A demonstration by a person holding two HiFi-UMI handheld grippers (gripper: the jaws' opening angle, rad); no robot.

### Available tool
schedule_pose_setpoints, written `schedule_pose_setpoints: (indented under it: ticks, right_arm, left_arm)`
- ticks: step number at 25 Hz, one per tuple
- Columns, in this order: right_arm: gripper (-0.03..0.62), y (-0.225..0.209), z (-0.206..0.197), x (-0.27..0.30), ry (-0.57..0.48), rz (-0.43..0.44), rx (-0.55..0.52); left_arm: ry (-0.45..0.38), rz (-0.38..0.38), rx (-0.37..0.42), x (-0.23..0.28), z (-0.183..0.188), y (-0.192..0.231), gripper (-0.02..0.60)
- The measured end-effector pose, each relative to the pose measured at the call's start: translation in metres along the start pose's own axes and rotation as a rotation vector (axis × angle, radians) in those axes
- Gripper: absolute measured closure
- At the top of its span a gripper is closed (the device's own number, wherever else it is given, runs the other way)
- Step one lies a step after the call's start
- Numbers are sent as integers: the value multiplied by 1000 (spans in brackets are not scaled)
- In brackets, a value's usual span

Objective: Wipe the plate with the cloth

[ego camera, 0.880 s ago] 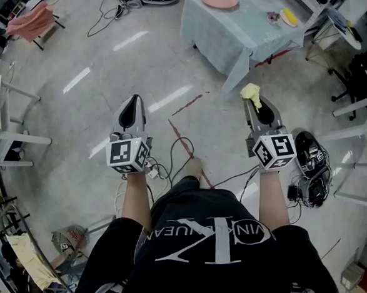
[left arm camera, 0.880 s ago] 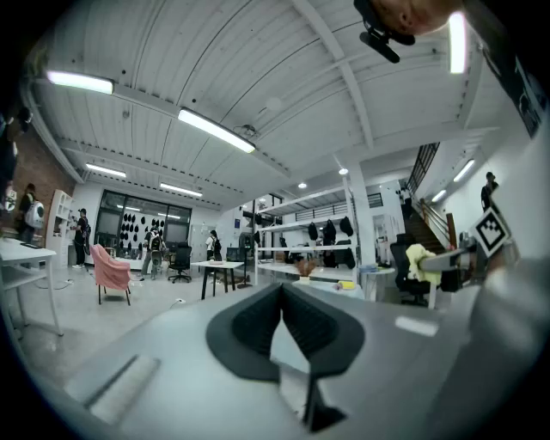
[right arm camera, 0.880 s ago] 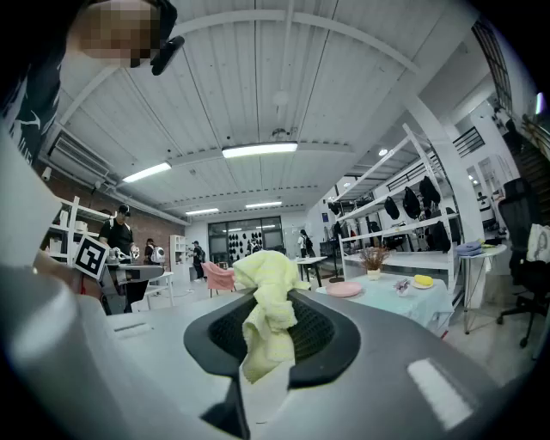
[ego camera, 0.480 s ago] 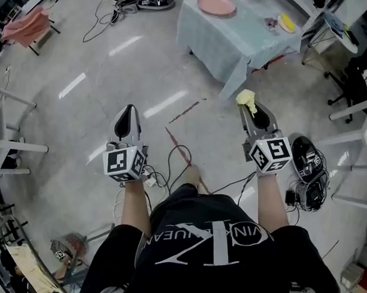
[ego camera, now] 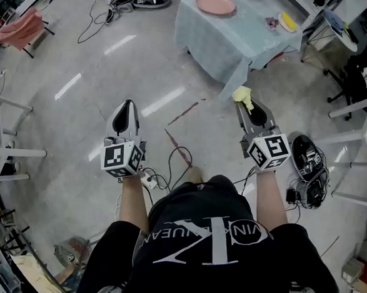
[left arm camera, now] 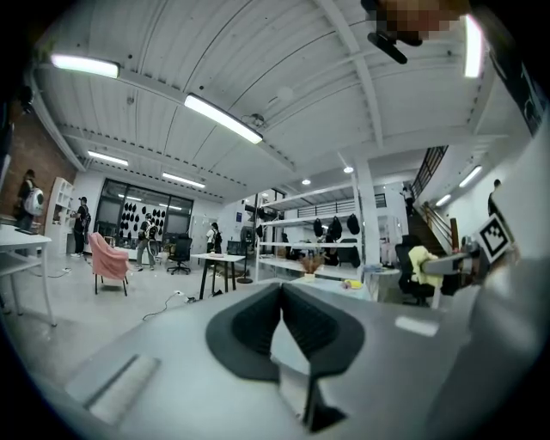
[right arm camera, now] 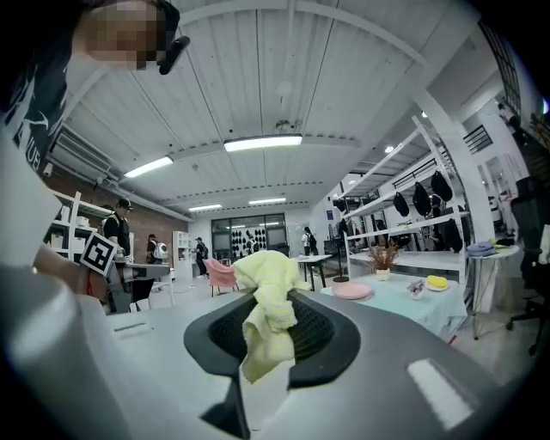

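The pink plate (ego camera: 216,4) lies on a table draped in pale blue (ego camera: 241,40), far ahead of me; in the right gripper view the plate (right arm camera: 352,290) shows beyond the jaws. My right gripper (ego camera: 244,103) is held in the air over the floor, shut on a crumpled yellow cloth (ego camera: 242,95); the cloth (right arm camera: 268,314) hangs out between the jaws. My left gripper (ego camera: 129,104) is level with it to the left, shut with nothing in it (left arm camera: 281,292). Both are well short of the table.
A small dish with a yellow thing (ego camera: 287,20) sits on the table's right part. Cables (ego camera: 173,158) trail over the floor near my feet. White frames (ego camera: 360,133) and a black device (ego camera: 308,159) stand at right, a pink chair (ego camera: 17,28) far left.
The table and plate have drawn slightly nearer and shifted left in the head view as the person steps forward. Both grippers keep their hold and pose.
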State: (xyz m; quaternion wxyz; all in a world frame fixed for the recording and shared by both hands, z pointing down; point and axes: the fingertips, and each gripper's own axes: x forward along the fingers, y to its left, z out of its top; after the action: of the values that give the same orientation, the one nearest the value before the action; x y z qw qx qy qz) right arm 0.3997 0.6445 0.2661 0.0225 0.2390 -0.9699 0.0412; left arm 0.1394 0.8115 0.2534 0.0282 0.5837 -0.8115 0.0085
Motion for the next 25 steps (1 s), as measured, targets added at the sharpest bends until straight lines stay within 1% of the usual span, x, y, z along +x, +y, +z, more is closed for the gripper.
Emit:
schedule_pose_setpoints:
  ticks: [4, 7, 10, 15, 19, 22, 25]
  right_arm:
    - [510, -4, 0, 8, -2, -15, 3]
    - [508, -12, 10, 11, -11, -31, -3]
    - [508, -16, 17, 19, -14, -11, -8]
    - [508, -22, -1, 46, 30, 12, 3]
    - [508, -44, -9, 81, 29, 5, 29]
    - [507, -62, -1, 114, 13, -11, 39]
    - [505, -79, 7, 145, 8, 2, 38]
  left_arm:
    - [2, -22, -5, 11, -1, 3, 581]
    - [-16, -29, -7, 16, 9, 6, 581]
    - [-24, -31, -19, 25, 17, 8, 581]
    - [2, -24, -31, 45, 6, 16, 581]
    - [12, -1, -20, 75, 2, 32, 581]
    - [15, 16, -23, 104, 9, 48, 581]
    - [16, 32, -27, 142, 17, 59, 581]
